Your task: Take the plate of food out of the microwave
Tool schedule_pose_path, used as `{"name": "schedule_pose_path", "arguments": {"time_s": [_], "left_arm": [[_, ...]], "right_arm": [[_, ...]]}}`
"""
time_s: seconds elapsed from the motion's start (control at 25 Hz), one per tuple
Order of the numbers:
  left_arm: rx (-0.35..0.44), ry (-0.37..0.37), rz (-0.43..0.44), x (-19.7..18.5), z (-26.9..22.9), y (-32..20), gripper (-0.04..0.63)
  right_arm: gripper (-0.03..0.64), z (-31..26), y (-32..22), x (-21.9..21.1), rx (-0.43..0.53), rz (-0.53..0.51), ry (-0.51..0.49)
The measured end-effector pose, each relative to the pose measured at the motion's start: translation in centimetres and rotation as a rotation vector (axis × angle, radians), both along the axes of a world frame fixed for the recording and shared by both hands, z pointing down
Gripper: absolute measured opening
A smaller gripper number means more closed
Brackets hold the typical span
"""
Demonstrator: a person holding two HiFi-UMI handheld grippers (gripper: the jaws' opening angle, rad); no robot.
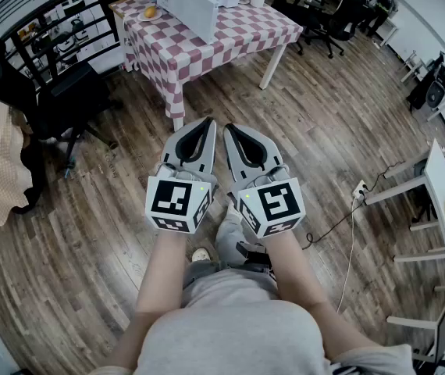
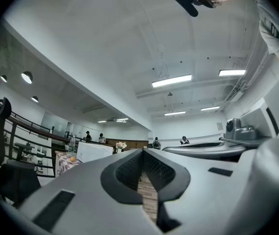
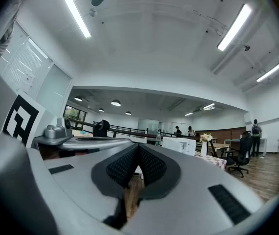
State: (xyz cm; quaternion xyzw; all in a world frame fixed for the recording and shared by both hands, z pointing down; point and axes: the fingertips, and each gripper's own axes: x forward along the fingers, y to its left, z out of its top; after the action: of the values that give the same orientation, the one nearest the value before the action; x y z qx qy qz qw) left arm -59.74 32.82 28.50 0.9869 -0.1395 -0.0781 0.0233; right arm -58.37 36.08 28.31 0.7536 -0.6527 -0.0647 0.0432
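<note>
White microwave is standing on the far tabletop, well apart from the left tongs and right tongs, both closed and empty, the left nearer.

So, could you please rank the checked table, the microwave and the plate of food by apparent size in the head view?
Largest to smallest:
1. checked table
2. microwave
3. plate of food
All sit at a similar distance, so the order is safe.

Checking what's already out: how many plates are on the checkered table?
1. The plate, holding something orange, sits near the table's far left corner, left of the microwave. Any inside or behind the microwave would be hidden.
</note>
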Motion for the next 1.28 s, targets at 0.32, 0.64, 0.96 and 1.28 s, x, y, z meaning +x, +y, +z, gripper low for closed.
{"name": "schedule_pose_path", "arguments": {"time_s": [0.32, 0.64, 0.96, 1.28], "left_arm": [[0.019, -0.017, 0.03, 2.7, -0.2, -0.2, 0.002], [0.009, -0.048, 0.06, 7.8, 0.7, -1.6, 0.002], [0.001, -0.057, 0.068, 14.9, 0.7, -4.3, 0.002], [-0.017, -0.065, 0.042, 21.8, 0.5, -7.6, 0.002]], "right_arm": [[0.023, 0.2, -0.1, 3.2, 0.014, 0.044, -0.048], [0.023, 1.0, -1.2, 8.0, 0.034, 0.06, -0.096], [0.023, 1.0, -4.1, 14.3, 0.036, 0.048, -0.103], [0.023, 0.9, -7.1, 21.0, 0.03, 0.018, -0.117]]}}
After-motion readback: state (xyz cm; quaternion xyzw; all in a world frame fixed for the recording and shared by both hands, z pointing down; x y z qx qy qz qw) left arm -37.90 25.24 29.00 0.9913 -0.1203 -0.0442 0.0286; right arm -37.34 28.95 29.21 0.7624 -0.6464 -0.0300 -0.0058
